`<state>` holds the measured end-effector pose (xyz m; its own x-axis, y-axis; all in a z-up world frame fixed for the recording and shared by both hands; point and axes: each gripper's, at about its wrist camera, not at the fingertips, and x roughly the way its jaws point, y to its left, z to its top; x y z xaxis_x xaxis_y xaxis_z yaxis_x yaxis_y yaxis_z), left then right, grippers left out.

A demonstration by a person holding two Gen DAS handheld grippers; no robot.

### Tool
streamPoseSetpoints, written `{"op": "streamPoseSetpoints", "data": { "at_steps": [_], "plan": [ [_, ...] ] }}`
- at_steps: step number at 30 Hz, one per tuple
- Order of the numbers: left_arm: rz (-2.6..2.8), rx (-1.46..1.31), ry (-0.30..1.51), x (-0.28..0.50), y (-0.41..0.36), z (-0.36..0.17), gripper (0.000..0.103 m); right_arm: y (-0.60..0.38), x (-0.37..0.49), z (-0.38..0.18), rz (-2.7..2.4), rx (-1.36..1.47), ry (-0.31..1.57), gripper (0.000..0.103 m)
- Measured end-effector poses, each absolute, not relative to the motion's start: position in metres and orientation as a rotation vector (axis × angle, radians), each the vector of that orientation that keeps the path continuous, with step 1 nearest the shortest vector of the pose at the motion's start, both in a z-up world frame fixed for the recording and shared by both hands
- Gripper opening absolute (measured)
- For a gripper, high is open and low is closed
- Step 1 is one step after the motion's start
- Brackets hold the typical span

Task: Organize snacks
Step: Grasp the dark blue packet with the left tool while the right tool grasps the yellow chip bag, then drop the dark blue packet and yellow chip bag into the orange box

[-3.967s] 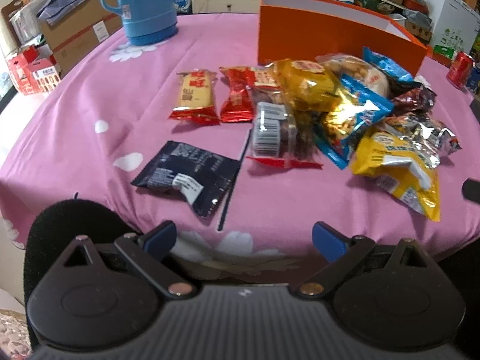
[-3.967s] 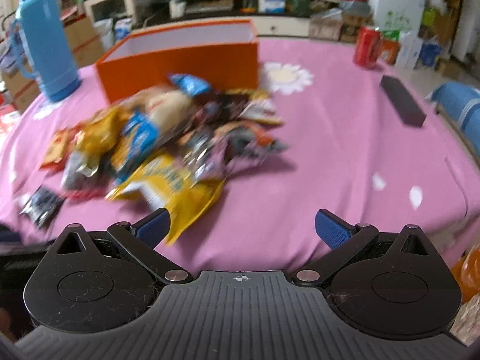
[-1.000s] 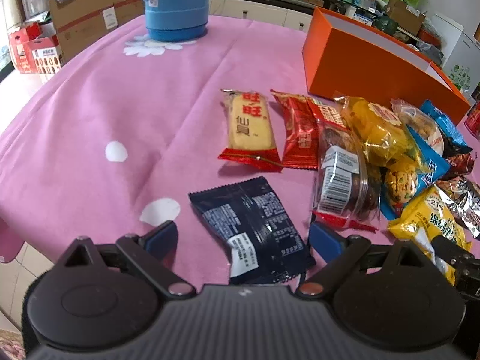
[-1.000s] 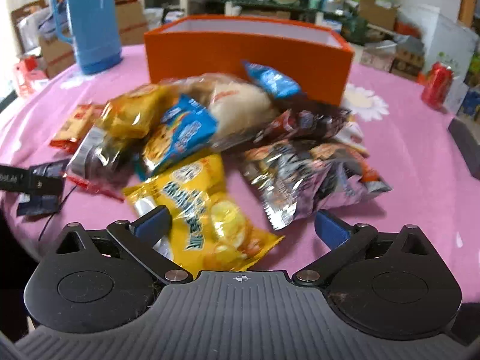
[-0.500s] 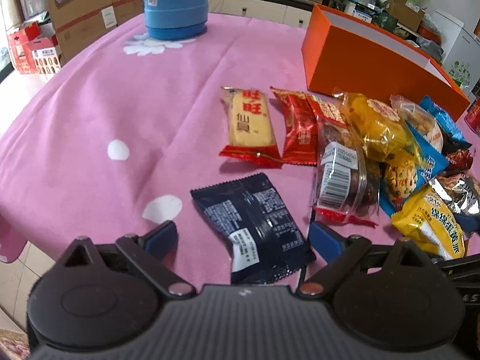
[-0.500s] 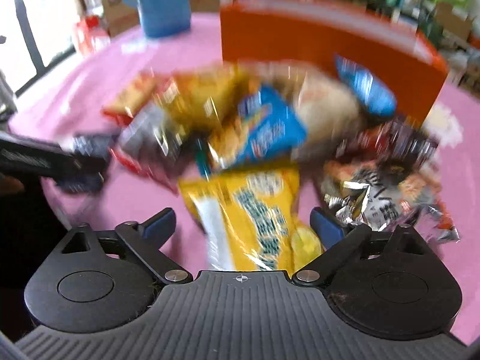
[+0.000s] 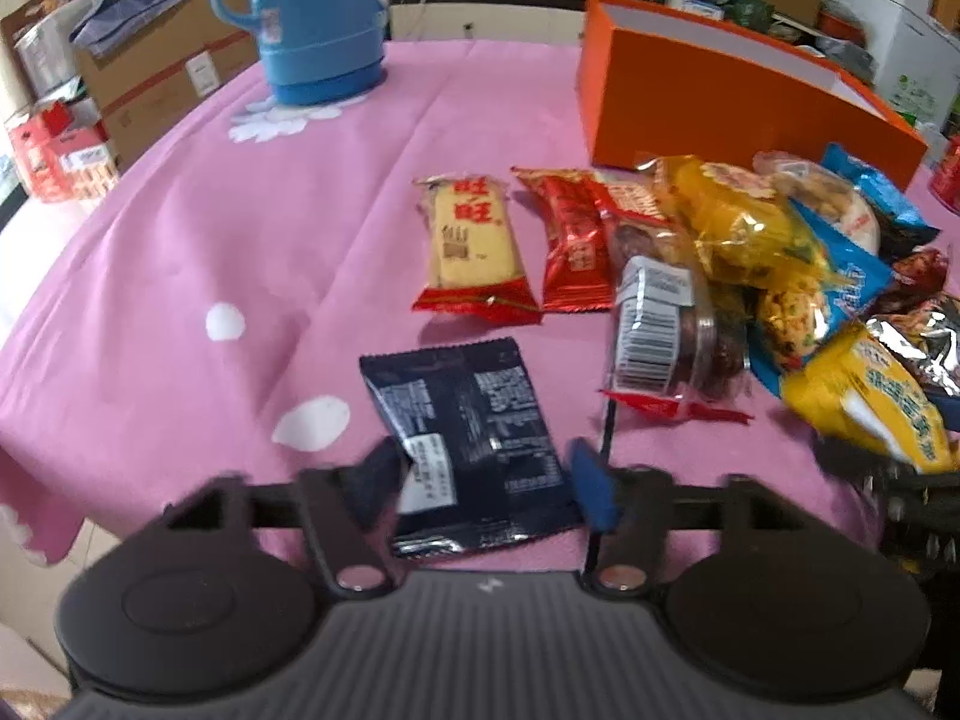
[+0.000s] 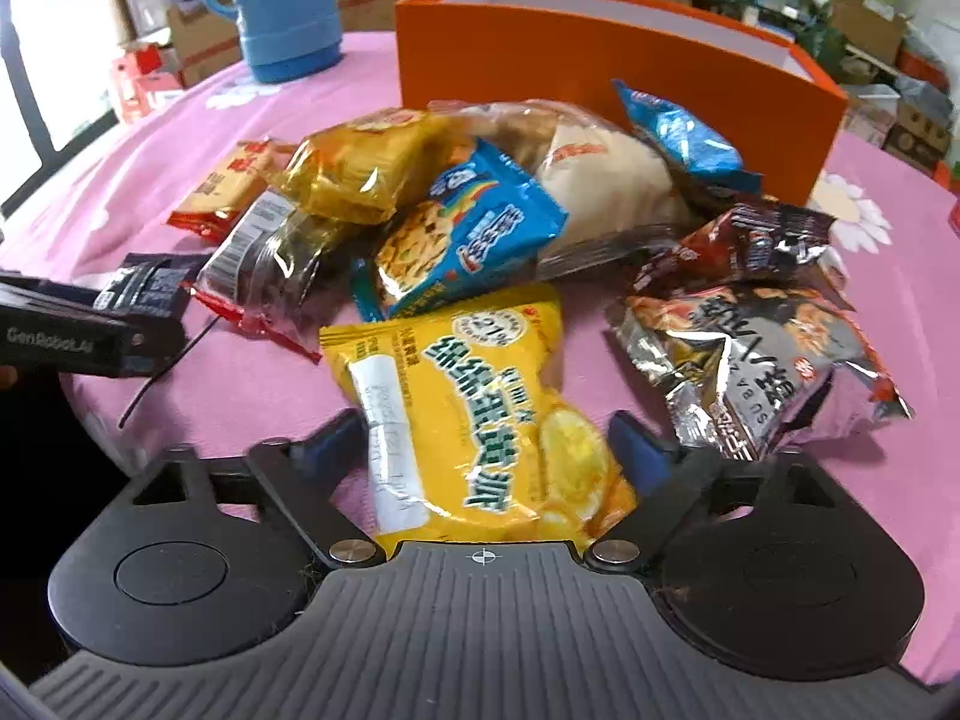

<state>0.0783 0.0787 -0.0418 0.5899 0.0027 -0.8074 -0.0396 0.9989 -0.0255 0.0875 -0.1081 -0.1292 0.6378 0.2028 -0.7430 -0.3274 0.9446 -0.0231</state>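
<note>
A dark navy snack packet [image 7: 468, 420] lies flat on the pink tablecloth [image 7: 240, 240] near the front edge. My left gripper [image 7: 486, 486] is closing on it, and its blue pads touch both side edges. A yellow snack packet [image 8: 468, 408] lies at the front of the snack pile. My right gripper [image 8: 486, 444] is closing on it, one pad against each side. The open orange box [image 7: 720, 108] stands behind the pile. From the right wrist, the left gripper's body [image 8: 72, 336] shows at the far left.
A blue thermos jug [image 7: 312, 18] stands at the back left. Several packets lie heaped in front of the box: a rice cracker [image 7: 471, 240], a red packet [image 7: 573, 240], a blue bag [image 8: 474, 234], silver bags [image 8: 744, 354]. Cardboard boxes and shelves surround the table.
Both grippers' jaws have narrowed from wide open onto their packets. The right gripper has come closer to the yellow packet. The left hand has barely shifted.
</note>
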Motion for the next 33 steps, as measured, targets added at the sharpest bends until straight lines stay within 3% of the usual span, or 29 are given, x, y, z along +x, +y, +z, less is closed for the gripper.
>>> {"op": "streamPoseSetpoints", "data": {
  "at_steps": [2, 4, 12, 21, 30, 33],
  "plan": [
    [0.009, -0.097, 0.944, 0.080, 0.087, -0.037, 0.053, -0.113, 0.086, -0.123, 0.322, -0.133, 0.834, 0.031],
    [-0.011, -0.146, 0.913, 0.076, 0.093, -0.028, 0.052, -0.122, 0.082, -0.114, 0.344, -0.071, 0.850, 0.025],
    [-0.078, -0.162, 0.792, 0.068, 0.092, 0.022, 0.052, -0.146, 0.062, -0.067, 0.405, 0.139, 0.788, 0.024],
    [-0.181, -0.138, 0.645, 0.192, 0.050, 0.075, 0.053, -0.172, 0.170, 0.007, 0.278, 0.046, 0.584, 0.024],
    [-0.222, -0.057, 0.648, 0.330, -0.009, 0.051, 0.053, -0.179, 0.321, -0.021, 0.211, -0.012, 0.648, 0.024],
    [-0.220, -0.043, 0.686, 0.354, -0.018, 0.033, 0.061, -0.178, 0.347, -0.044, 0.204, -0.026, 0.682, 0.026]
  ]
}}
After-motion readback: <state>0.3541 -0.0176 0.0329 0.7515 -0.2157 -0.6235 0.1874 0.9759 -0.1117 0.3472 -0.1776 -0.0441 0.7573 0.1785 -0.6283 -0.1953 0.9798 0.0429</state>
